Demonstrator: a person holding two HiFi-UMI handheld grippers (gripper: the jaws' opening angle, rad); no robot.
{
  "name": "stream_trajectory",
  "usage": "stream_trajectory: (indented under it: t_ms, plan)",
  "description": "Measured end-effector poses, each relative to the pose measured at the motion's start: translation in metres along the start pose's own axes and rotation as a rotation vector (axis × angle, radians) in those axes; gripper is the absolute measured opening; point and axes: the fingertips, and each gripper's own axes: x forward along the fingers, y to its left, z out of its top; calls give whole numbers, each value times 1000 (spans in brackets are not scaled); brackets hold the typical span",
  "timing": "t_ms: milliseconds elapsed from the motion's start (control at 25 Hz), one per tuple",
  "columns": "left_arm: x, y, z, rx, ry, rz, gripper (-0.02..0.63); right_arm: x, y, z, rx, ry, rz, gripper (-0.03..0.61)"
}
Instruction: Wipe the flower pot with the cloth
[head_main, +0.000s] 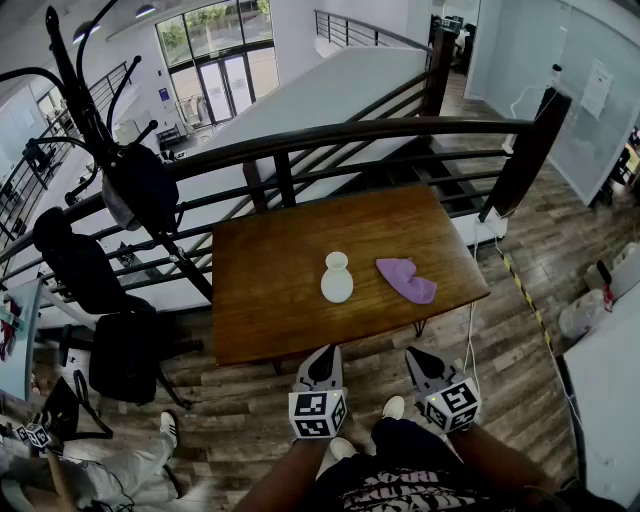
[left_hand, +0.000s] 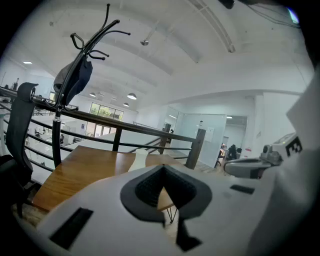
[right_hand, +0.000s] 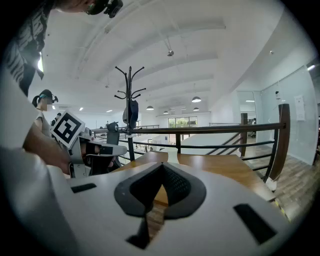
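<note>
A small white flower pot (head_main: 337, 279) stands near the middle of the wooden table (head_main: 270, 300). A purple cloth (head_main: 407, 279) lies crumpled just to its right, not touching it. My left gripper (head_main: 322, 362) and my right gripper (head_main: 420, 358) hang side by side in front of the table's near edge, close to my body and well short of both things. Both are shut and hold nothing. In the left gripper view the pot (left_hand: 140, 160) shows beyond the closed left gripper (left_hand: 162, 170). The right gripper view shows the closed right gripper (right_hand: 162, 167) with the table behind it.
A dark railing (head_main: 350, 135) runs behind the table, with a stairwell beyond. A coat rack (head_main: 90, 110) and black office chairs (head_main: 80, 270) stand to the left. A white desk (head_main: 610, 400) is at the right. A person (head_main: 110, 470) sits at the lower left.
</note>
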Motion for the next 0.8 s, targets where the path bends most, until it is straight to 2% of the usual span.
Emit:
stream_trajectory:
  t_ms: [440, 800]
  plan:
    - [57, 31, 0, 11, 43, 22, 0, 57, -39, -9, 7, 24, -2, -2]
    - [127, 49, -1, -4, 82, 61, 0, 121, -111, -38, 35, 166, 7, 0]
